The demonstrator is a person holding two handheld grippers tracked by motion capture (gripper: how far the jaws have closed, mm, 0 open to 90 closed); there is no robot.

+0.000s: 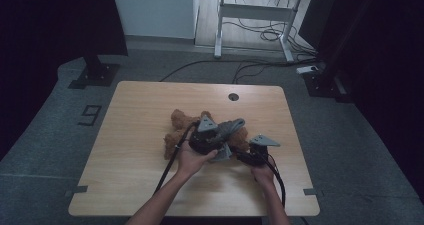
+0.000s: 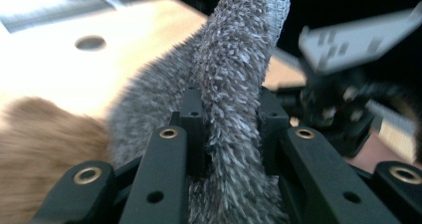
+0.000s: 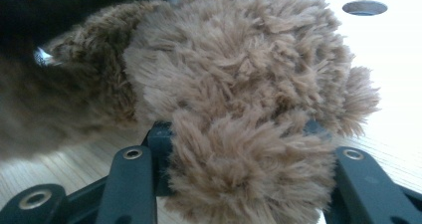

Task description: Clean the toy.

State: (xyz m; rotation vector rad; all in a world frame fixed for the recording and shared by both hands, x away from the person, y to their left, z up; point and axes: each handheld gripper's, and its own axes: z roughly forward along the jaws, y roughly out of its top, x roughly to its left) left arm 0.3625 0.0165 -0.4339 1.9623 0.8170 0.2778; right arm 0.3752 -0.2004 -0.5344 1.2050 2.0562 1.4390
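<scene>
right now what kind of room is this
Probably a lab or office work area set up for recording: a wooden table on grey carpet, a standing desk with loose cables behind it, and dark stands at the sides.

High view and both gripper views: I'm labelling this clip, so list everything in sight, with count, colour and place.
Plush toy: one, brown, on the table's middle.
Fuzzy cloth: one, grey, lying over the toy's right side.
Table: one, light wood, centre of the room.
Round hole: one, dark, near the table's far edge.
Desk frame: one, white, beyond the table.
Floor cables: several, black, under that desk.
Number mark: one, black, on the floor to the table's left.
Left gripper: black, shut on the grey cloth.
Right gripper: black, shut on the brown toy.
Forearms: two, entering from the bottom edge.
</scene>
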